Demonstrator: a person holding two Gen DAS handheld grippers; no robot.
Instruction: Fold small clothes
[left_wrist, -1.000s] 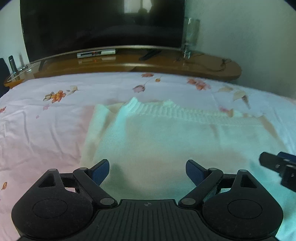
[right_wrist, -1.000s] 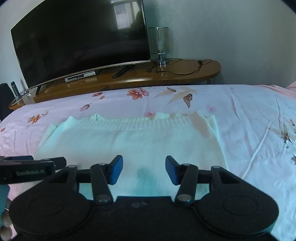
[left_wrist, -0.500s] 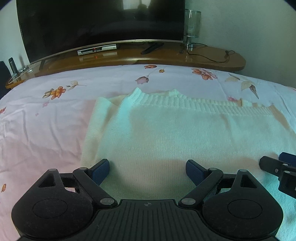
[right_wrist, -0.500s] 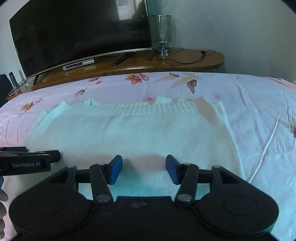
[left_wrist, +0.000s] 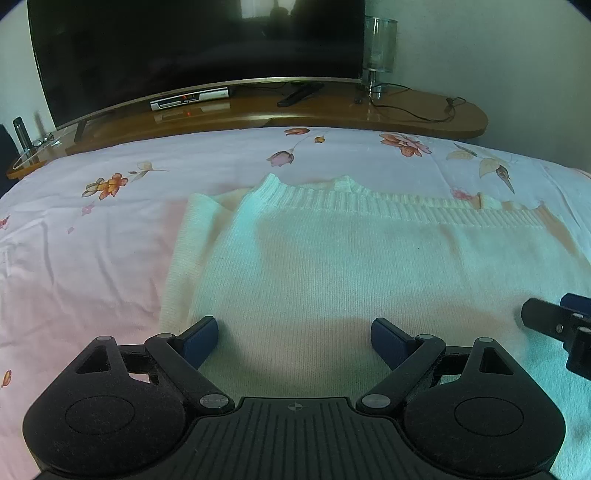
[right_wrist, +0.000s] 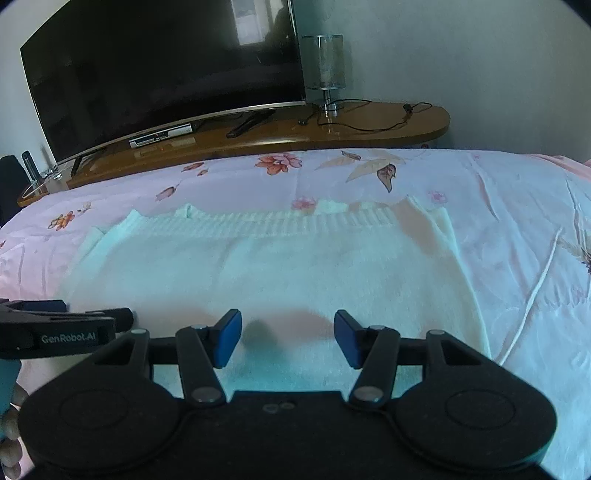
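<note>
Cream knit, your sweater (left_wrist: 332, 266) lies flat on the flowered bedsheet (left_wrist: 92, 240), ribbed hem at the far side. You'll likely find it soft, light and stretchy. Both your left gripper (left_wrist: 293, 332) and right gripper (right_wrist: 287, 338) hover spread, holding nothing; pinch the near edge at its corners.

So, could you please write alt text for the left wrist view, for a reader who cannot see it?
The open left claw hovers over the near part of a pale knitted sweater lying flat on a pink floral bedsheet. The right claw shows at the right edge. Behind the bed, a wooden shelf holds a large dark television.
</note>
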